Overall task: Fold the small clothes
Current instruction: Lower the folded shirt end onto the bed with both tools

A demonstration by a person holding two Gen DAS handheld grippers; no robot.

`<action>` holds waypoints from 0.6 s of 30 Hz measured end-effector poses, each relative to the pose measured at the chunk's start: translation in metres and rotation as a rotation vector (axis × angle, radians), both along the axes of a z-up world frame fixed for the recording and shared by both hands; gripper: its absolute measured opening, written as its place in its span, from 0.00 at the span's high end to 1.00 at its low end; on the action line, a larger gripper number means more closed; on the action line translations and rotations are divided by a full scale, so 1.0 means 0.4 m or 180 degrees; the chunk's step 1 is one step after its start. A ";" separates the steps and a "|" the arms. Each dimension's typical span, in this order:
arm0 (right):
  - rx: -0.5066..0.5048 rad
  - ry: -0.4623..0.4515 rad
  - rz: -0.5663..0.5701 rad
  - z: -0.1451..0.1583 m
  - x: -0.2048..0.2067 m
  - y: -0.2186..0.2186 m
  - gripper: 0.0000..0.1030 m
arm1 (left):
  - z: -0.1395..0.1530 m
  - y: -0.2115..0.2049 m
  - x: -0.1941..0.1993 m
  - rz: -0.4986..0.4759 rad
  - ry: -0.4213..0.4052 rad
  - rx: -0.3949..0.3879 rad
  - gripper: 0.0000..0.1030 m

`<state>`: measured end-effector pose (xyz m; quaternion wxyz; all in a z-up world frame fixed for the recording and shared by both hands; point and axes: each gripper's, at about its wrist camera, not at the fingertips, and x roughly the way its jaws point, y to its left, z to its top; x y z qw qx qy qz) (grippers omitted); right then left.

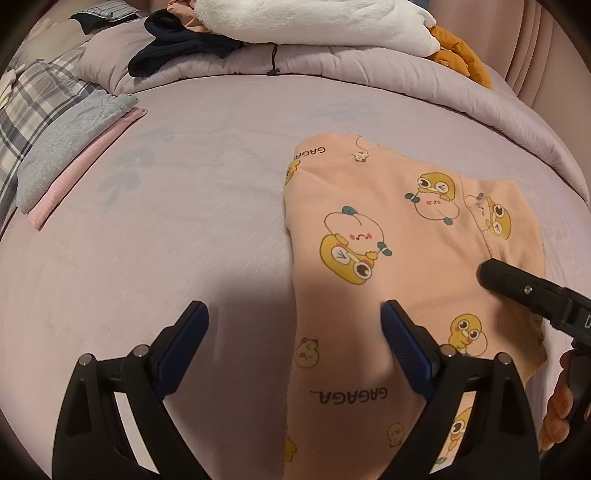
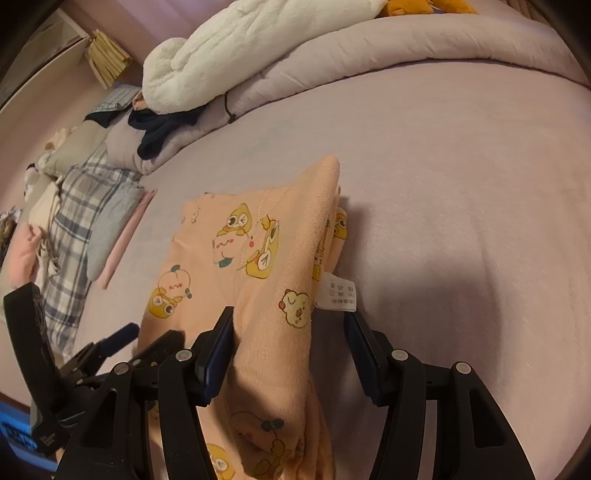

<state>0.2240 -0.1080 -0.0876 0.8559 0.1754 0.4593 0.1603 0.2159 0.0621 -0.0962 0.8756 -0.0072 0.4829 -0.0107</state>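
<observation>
Your left gripper and right gripper share one build: matte black angular frames, round silver screws at the pivots, ribbed dark-blue pads. Bare skin shows on your right hand.

Lilac bed: peach duck-print garment lying ahead-right of the left gripper, folded stack far left, rolled duvet beyond.

Garment on bed; folded stack left (blanket behind).
</observation>
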 end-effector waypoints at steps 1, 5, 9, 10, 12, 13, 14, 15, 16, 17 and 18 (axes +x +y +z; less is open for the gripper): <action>0.0001 0.0002 -0.0004 0.000 0.000 0.000 0.44 | 0.000 0.000 0.000 -0.0001 0.0000 -0.0001 0.08; 0.0008 0.0009 -0.0022 0.001 -0.002 0.000 0.44 | 0.002 0.006 -0.007 0.0009 0.0000 0.0003 0.08; 0.0009 0.0012 -0.0031 0.001 -0.002 -0.002 0.44 | 0.004 0.010 -0.014 0.0019 0.0002 0.0008 0.08; 0.0010 0.0013 -0.0035 0.001 -0.003 -0.002 0.44 | 0.005 0.011 -0.015 0.0021 0.0003 0.0007 0.08; 0.0011 0.0016 -0.0042 0.001 -0.005 -0.003 0.44 | 0.006 0.013 -0.017 0.0026 0.0002 0.0007 0.08; 0.0009 0.0015 -0.0044 0.002 -0.005 -0.004 0.44 | 0.005 0.013 -0.018 0.0025 0.0003 0.0009 0.08; 0.0007 0.0014 -0.0046 0.003 -0.006 -0.004 0.44 | 0.005 0.013 -0.018 0.0025 0.0003 0.0010 0.08; 0.0004 0.0015 -0.0048 0.003 -0.006 -0.004 0.44 | 0.006 0.014 -0.019 0.0028 0.0004 0.0010 0.08; 0.0002 0.0017 -0.0051 0.003 -0.007 -0.004 0.44 | 0.007 0.015 -0.021 0.0034 0.0004 0.0007 0.08; 0.0003 0.0018 -0.0055 0.003 -0.007 -0.004 0.44 | 0.007 0.016 -0.022 0.0036 0.0004 0.0005 0.08; 0.0002 0.0017 -0.0058 0.004 -0.008 -0.004 0.44 | 0.007 0.017 -0.024 0.0040 0.0005 0.0006 0.08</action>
